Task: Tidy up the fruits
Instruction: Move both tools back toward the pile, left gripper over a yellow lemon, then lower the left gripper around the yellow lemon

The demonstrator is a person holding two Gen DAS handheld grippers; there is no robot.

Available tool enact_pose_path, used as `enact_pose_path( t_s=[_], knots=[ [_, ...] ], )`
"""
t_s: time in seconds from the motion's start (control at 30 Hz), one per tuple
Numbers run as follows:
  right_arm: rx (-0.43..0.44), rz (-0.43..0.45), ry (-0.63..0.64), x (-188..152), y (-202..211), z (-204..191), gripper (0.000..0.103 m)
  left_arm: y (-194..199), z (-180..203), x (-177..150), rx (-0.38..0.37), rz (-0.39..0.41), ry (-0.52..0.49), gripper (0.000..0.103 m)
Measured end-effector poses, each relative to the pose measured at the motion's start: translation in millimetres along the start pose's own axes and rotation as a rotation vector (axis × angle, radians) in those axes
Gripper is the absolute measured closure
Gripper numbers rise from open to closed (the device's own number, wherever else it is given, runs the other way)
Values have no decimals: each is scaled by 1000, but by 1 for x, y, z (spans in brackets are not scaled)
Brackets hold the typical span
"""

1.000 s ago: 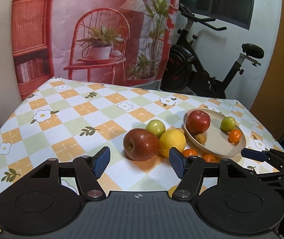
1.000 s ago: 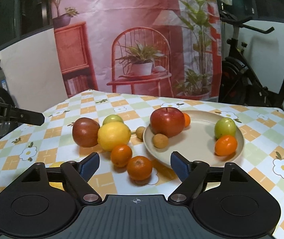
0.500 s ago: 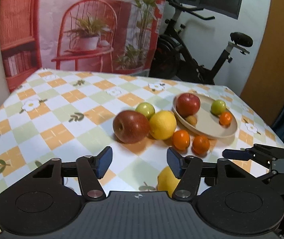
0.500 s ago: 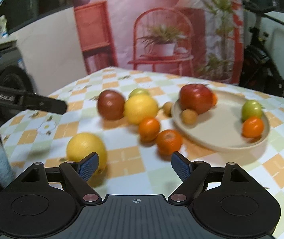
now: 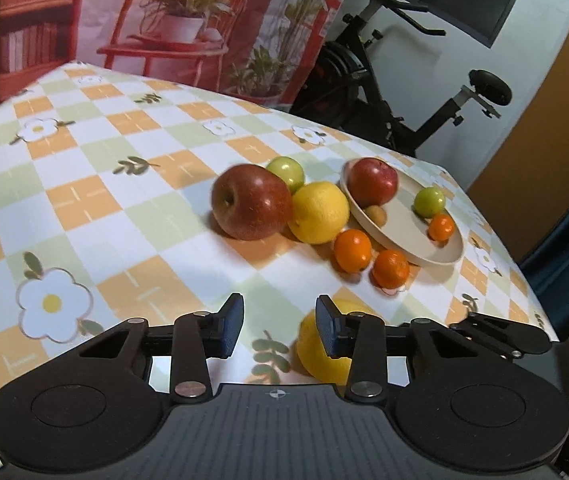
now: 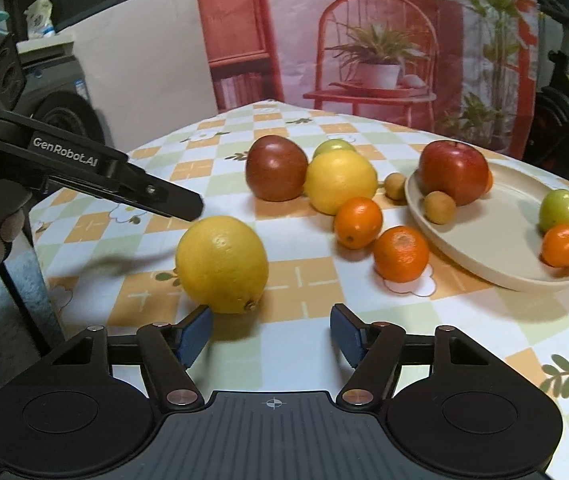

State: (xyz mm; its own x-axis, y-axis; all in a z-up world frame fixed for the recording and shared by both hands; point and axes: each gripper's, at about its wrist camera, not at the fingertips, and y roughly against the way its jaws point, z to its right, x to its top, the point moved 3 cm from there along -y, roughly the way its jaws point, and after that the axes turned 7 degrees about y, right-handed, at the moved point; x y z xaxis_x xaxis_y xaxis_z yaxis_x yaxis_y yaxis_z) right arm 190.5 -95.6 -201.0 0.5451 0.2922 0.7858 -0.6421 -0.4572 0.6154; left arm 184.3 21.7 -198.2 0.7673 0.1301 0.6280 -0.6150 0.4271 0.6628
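We see soft indoor light, gentle shadows under the fruit on the surface (image 5: pixel 132 216), slight motion blur, and fisheye-bent edges.

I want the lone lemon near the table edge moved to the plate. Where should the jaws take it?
Grip the lone lemon across its round middle, coming from the near edge, probably with the right gripper. Its stem nub points down toward the camera, and its flanks are clear of other fruit.

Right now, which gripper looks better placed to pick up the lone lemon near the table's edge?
Probably the right gripper: the lemon lies just ahead of its closing jaws, slightly left. The left gripper has the lemon off to its right side, behind one finger.
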Motion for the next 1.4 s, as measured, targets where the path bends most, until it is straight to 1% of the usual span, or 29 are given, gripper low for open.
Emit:
enact_pose_path(
  t_s=[0.2, 0.37, 0.47, 0.6, 0.87, 0.97, 1.1, 1.17, 1.23, 1.4],
  knots=[
    [33, -6, 16, -1, -4, -4, 42, -3, 6, -3, -66, -12, 1, 63],
    [42, 1, 13, -1, -5, -4, 42, -6, 9, -3, -121, -36, 30, 63],
    [45, 7, 8, -2, -4, -3, 42, -9, 12, -4, -141, -44, 37, 63],
    [43, 15, 7, -3, -5, -3, 42, -11, 13, -4, -150, -50, 49, 63],
    [30, 27, -1, -4, -5, 0, 42, -11, 9, -2, -136, -51, 65, 63],
    [35, 29, 4, -4, -6, 0, 41, -12, 11, -3, -145, -60, 55, 63],
    [40, 31, 5, -4, -7, 0, 41, -13, 14, -5, -146, -70, 15, 62],
    [39, 32, 7, -4, -6, -1, 41, -13, 12, -6, -151, -68, 22, 62],
    [40, 35, 13, -4, -5, -2, 47, -13, 9, -6, -159, -64, 35, 61],
    [60, 31, 36, -2, -6, -8, 53, -11, 0, -11, -196, -51, 79, 61]
  ],
)
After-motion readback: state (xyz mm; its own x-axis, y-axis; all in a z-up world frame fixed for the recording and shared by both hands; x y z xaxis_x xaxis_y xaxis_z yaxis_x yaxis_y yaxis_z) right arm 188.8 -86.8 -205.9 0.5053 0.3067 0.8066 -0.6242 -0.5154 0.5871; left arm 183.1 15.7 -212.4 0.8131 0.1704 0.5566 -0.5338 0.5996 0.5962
